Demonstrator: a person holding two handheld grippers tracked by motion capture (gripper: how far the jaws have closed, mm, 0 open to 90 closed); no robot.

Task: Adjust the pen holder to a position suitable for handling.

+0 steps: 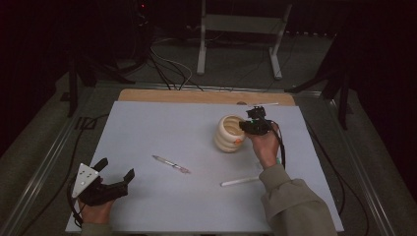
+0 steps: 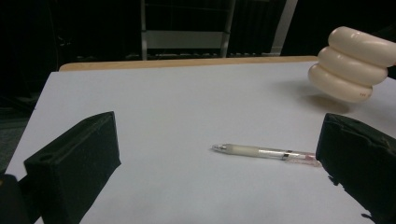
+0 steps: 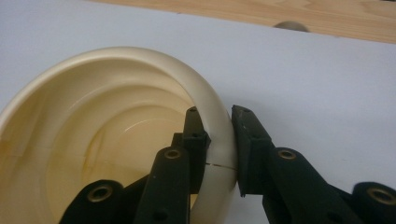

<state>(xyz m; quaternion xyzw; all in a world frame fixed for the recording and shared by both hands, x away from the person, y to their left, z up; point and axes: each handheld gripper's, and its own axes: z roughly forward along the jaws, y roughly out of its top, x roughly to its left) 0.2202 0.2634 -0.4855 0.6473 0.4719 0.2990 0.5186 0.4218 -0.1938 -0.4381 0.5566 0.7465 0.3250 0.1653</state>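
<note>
Gripping the rim of a cream ribbed cup (image 1: 229, 132) with the right tongs (image 1: 244, 127), one jaw inside and one outside, tilting it off the pale sheet near the far right part of the worktop (image 1: 147, 123). Resting by the near left corner, the left tongs (image 1: 117, 173) with jaws spread wide, holding nothing. Lying flat mid-worktop, a clear pen (image 1: 170, 163); nearer the front right, a white stick (image 1: 239, 181).
</note>
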